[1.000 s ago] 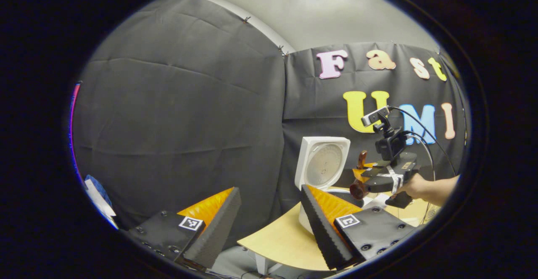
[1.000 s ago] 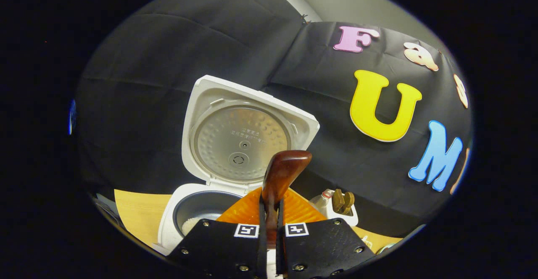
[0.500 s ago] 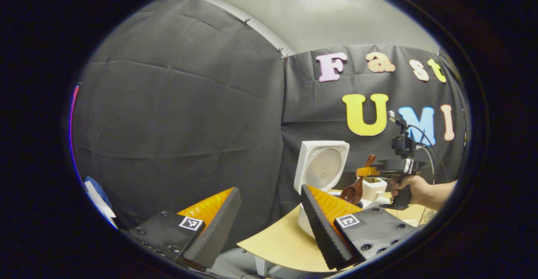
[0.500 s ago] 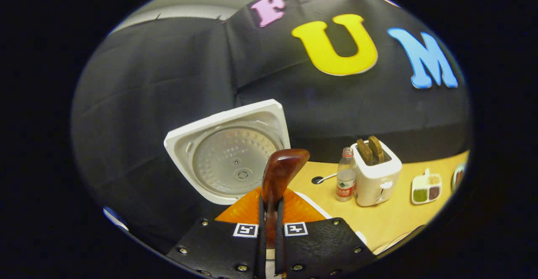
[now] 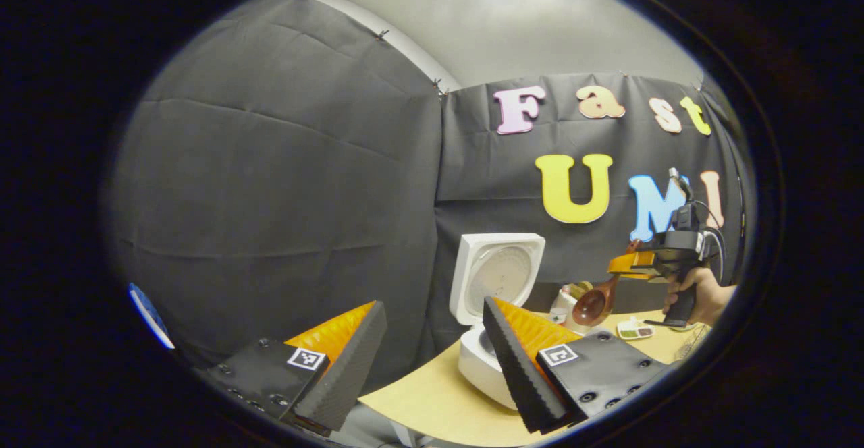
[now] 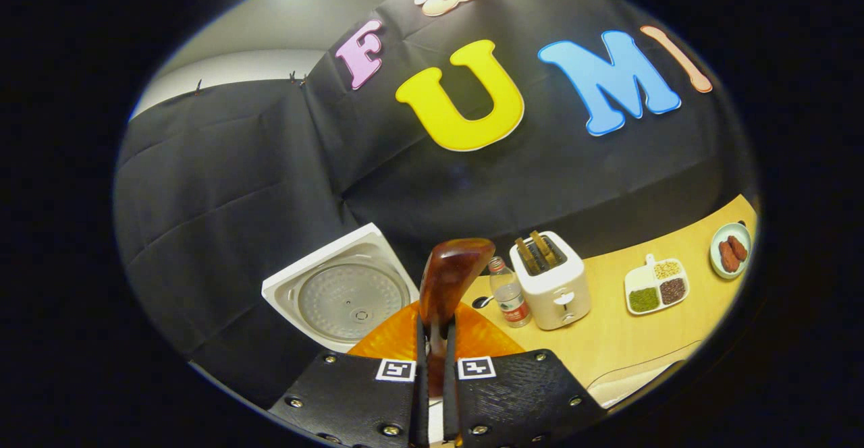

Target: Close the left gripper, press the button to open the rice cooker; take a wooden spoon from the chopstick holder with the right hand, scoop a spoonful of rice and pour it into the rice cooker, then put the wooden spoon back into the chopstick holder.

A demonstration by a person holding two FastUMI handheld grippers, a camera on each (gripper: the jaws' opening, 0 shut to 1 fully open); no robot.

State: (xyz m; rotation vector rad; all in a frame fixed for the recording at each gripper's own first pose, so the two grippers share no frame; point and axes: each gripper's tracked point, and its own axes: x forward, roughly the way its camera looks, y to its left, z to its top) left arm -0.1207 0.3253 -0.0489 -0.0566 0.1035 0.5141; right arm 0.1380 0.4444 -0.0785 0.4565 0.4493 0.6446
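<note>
The white rice cooker [image 5: 480, 360] stands on the wooden table with its lid [image 5: 498, 274] raised; the lid [image 6: 344, 294] also appears in the right gripper view. My right gripper [image 6: 433, 360] is shut on the dark wooden spoon [image 6: 449, 278], whose bowl points up and forward. In the left gripper view that right gripper [image 5: 624, 266], held by a hand [image 5: 705, 296], hangs in the air right of the cooker with the spoon [image 5: 594, 305] drooping from it. My left gripper [image 5: 432, 347] is open, left of the cooker, its right finger [image 5: 520, 360] overlapping the cooker body.
A water bottle [image 6: 507, 295], a white toaster [image 6: 552, 279] with toast, a divided dish of grains [image 6: 656, 286] and a bowl of brown pieces [image 6: 730, 251] sit on the table [image 6: 634, 340]. Black cloth walls the booth behind.
My right gripper has carried the spoon up and to the right, away from the cooker, and swung its view toward the toaster side. The left gripper has barely shifted.
</note>
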